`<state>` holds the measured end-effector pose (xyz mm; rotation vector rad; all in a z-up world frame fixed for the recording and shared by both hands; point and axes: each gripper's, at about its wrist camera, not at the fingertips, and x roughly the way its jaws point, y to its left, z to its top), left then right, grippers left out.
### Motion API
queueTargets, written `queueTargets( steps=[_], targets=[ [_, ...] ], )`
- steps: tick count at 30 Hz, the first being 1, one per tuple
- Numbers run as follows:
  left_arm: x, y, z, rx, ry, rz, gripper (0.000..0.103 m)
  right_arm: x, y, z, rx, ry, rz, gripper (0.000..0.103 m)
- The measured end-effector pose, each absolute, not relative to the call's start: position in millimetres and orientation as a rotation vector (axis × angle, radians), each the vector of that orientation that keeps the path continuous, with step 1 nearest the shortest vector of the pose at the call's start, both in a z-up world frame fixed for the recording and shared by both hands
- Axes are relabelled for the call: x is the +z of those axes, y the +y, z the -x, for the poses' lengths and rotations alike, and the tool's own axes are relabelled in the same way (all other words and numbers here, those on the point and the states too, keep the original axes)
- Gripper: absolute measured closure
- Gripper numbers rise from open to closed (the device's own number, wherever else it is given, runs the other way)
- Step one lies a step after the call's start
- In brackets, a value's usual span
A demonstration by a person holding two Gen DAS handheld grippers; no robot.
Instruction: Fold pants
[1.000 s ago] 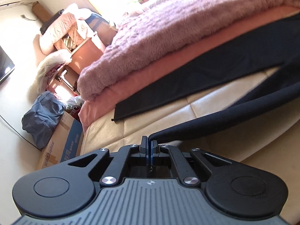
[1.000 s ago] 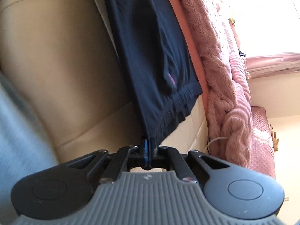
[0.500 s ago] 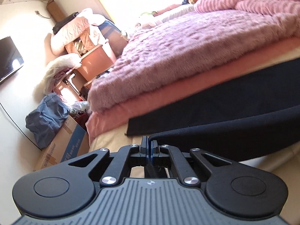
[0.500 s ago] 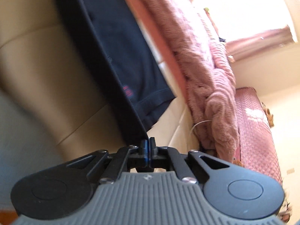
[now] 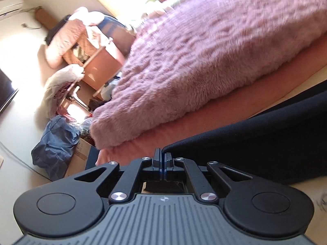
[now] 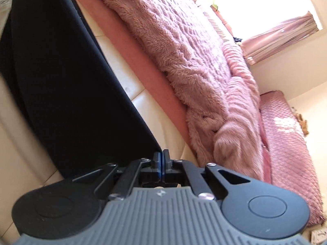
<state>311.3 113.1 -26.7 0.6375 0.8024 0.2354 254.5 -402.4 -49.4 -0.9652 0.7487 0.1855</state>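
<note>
Right, my left gripper (image 5: 162,155) is clenched on an edge of the black pants (image 5: 255,143), and the cloth stretches away to the right of its jaws. My right gripper (image 6: 161,156) is pinched tight on another edge, with the fabric (image 6: 61,77) running up and left from its jaws over the cream mattress (image 6: 122,77). Beyond both sets of jaws lies a fluffy pink blanket (image 5: 204,51).

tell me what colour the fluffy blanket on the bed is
Pink, with a wavy ribbed pile; the fluffy blanket shows best in the left wrist view.
</note>
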Motion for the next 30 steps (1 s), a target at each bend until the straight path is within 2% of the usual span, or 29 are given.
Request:
queueTargets(
  steps=[6, 14, 30],
  targets=[
    [-77.9, 96.2, -371.1, 0.228, 0.891, -0.781, 0.101, -88.1, -408.6, -329.9, 0.249, 0.859, 0.908, 0.103],
    [-117.1, 88.2, -408.8, 0.227, 0.923, -0.816, 0.101, -122.3, -407.9, -363.2, 0.265, 0.904, 0.854, 0.103],
    [-110.4, 99.3, -425.4, 0.249, 0.970, -0.658, 0.101, -141.1, -404.5, -387.9, 0.211, 0.959, 0.785, 0.103]
  ],
)
